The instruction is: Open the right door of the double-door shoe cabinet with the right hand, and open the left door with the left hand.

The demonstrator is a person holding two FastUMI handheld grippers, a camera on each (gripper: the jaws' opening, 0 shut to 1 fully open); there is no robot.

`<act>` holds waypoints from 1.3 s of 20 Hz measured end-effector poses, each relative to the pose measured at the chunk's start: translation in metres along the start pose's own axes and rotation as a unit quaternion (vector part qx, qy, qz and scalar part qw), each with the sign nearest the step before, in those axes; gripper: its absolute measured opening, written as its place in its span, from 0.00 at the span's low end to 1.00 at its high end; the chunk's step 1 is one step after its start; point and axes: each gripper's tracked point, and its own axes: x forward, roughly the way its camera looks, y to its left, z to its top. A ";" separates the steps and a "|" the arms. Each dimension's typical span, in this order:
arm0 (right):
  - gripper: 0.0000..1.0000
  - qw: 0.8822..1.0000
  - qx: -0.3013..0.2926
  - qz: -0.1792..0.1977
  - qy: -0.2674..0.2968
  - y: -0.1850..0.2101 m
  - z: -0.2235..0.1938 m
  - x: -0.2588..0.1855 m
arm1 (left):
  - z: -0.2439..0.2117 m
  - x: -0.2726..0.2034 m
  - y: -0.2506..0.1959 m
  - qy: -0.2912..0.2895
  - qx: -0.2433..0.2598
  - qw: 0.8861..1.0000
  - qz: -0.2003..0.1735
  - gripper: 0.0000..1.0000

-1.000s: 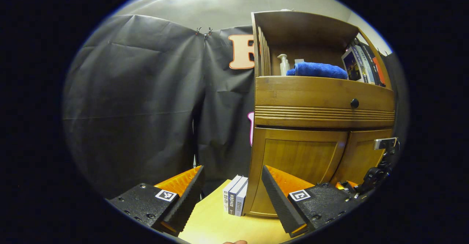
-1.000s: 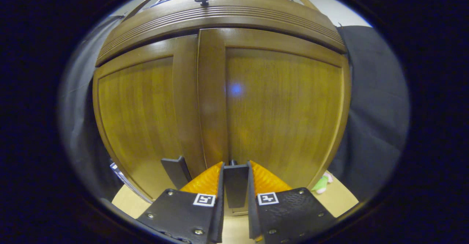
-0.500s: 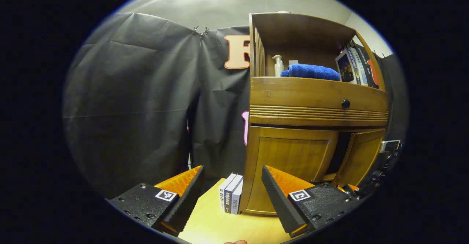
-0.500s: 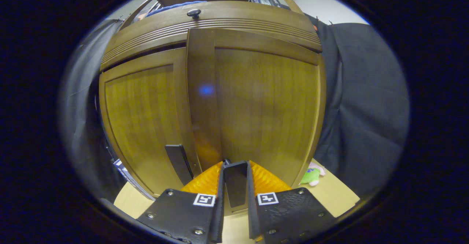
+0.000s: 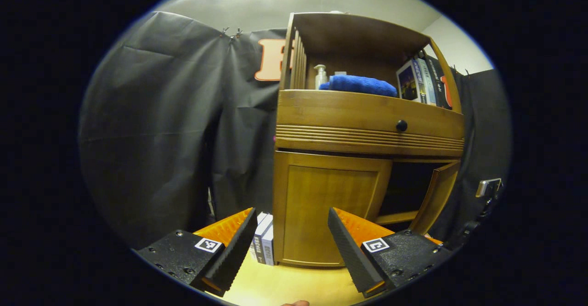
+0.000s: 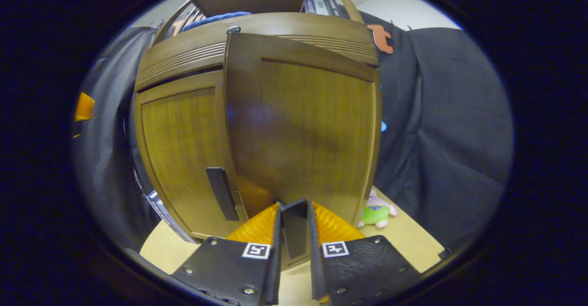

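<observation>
One cabinet (image 5: 367, 127) on a desk (image 5: 285, 283), two lower doors. Right door (image 6: 303, 127) swung partly out, showing a dark interior in the left gripper view; left door (image 5: 330, 214) flush and closed.

Two door handles, dark and flat: one on the left door (image 6: 222, 193), free; one on the right door (image 6: 295, 230), clamped between both fingers of the right hand-held gripper (image 6: 294, 232).

Left hand-held gripper (image 5: 290, 237): fingers spread wide, holding nothing, short of the cabinet front.

One drawer knob (image 5: 401, 125). Open shelf above: one blue towel (image 5: 358, 84), one pump bottle (image 5: 320, 75), several upright books (image 5: 420, 83). Three books (image 5: 264, 244) on the desk beside the cabinet. One small plush toy (image 6: 376, 212) on the desk, right side.
</observation>
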 end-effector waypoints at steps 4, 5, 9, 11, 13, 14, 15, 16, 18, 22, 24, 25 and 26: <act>0.27 1.000 0.018 -0.004 0.006 -0.004 0.005 -0.004 | -0.003 0.000 -0.023 0.004 0.001 1.000 -0.031 0.92; 0.27 1.000 0.018 -0.007 0.006 -0.006 0.005 -0.005 | -0.004 0.000 -0.026 0.005 0.001 0.999 -0.036 0.92; 0.27 0.999 0.029 -0.015 0.008 -0.014 0.011 -0.006 | -0.007 0.001 -0.042 0.010 -0.008 0.998 -0.057 0.92; 0.27 0.999 0.026 -0.022 0.005 -0.019 0.012 -0.009 | -0.011 0.001 -0.050 0.015 -0.014 0.998 -0.067 0.92; 0.27 0.999 0.020 -0.034 0.002 -0.028 0.013 -0.014 | -0.011 0.000 -0.059 0.017 -0.021 0.997 -0.078 0.92; 0.27 0.999 0.021 -0.039 0.002 -0.032 0.013 -0.015 | -0.012 -0.001 -0.063 0.018 -0.021 0.996 -0.082 0.92; 0.27 0.999 0.023 -0.043 0.002 -0.035 0.013 -0.017 | -0.012 -0.001 -0.067 0.018 -0.020 0.996 -0.088 0.92; 0.27 0.999 0.026 -0.048 0.002 -0.038 0.013 -0.018 | -0.013 -0.001 -0.071 0.018 -0.020 0.995 -0.092 0.96; 0.27 0.998 0.028 -0.064 0.000 -0.048 0.013 -0.023 | -0.014 -0.002 -0.081 0.019 -0.021 0.994 -0.103 0.92; 0.27 0.995 0.021 -0.098 -0.008 -0.092 0.011 -0.037 | -0.022 -0.005 -0.105 0.031 -0.026 0.991 -0.129 0.92; 0.27 0.994 0.024 -0.107 -0.012 -0.106 0.012 -0.039 | -0.024 -0.007 -0.116 0.035 -0.025 0.989 -0.141 0.96; 0.27 0.993 0.026 -0.115 -0.013 -0.114 0.013 -0.038 | -0.025 -0.008 -0.121 0.035 -0.024 0.988 -0.145 0.96; 0.29 0.993 0.029 -0.116 -0.015 -0.122 0.014 -0.039 | -0.025 -0.008 -0.125 0.036 -0.021 0.988 -0.149 0.96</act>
